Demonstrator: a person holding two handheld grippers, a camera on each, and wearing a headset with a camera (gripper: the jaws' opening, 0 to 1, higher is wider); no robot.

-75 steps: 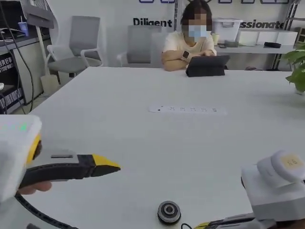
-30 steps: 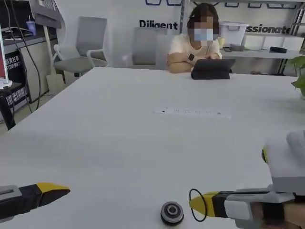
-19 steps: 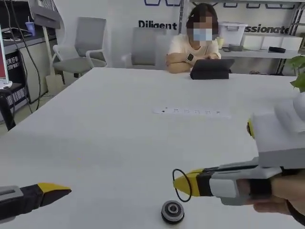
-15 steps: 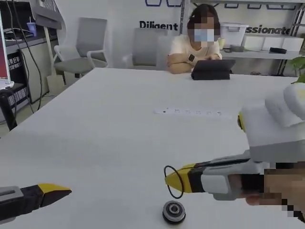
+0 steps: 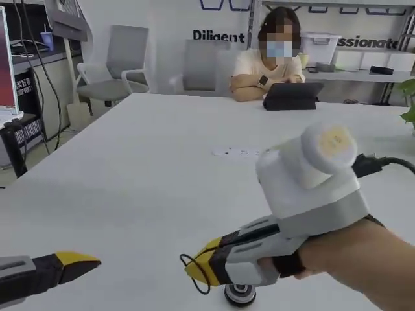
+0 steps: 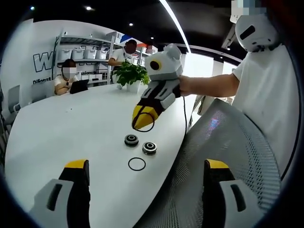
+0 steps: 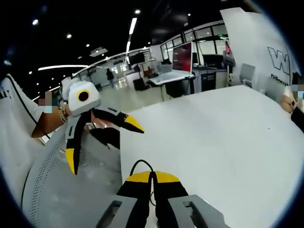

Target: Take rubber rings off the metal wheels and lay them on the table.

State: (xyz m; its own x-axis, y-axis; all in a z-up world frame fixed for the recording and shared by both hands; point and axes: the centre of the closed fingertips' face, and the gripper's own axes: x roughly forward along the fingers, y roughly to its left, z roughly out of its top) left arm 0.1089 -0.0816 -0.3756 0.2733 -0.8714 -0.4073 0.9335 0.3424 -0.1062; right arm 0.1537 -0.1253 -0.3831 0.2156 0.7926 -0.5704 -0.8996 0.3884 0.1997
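Black rubber ring (image 7: 140, 162); yellow-tipped black right gripper (image 7: 152, 176); 2 dark, silver-centred metal wheels (image 6: 131, 140); white table (image 5: 162, 168).

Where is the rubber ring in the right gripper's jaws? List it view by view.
Head view: rubber ring bottom centre, at the right gripper's yellow tips.
Left gripper view: centre, above two metal wheels.
Right gripper view: bottom centre, looping over the jaw tips.
Shared landmark: the white table.

The left hand-held gripper (image 5: 79, 263) and right hand-held gripper (image 5: 196, 270) have black jaws with yellow tips; the right has a grey-white shell, a black cable (image 5: 384, 162) behind it. The person wears a white short-sleeved shirt (image 6: 266, 90) and white headset (image 6: 255, 31).
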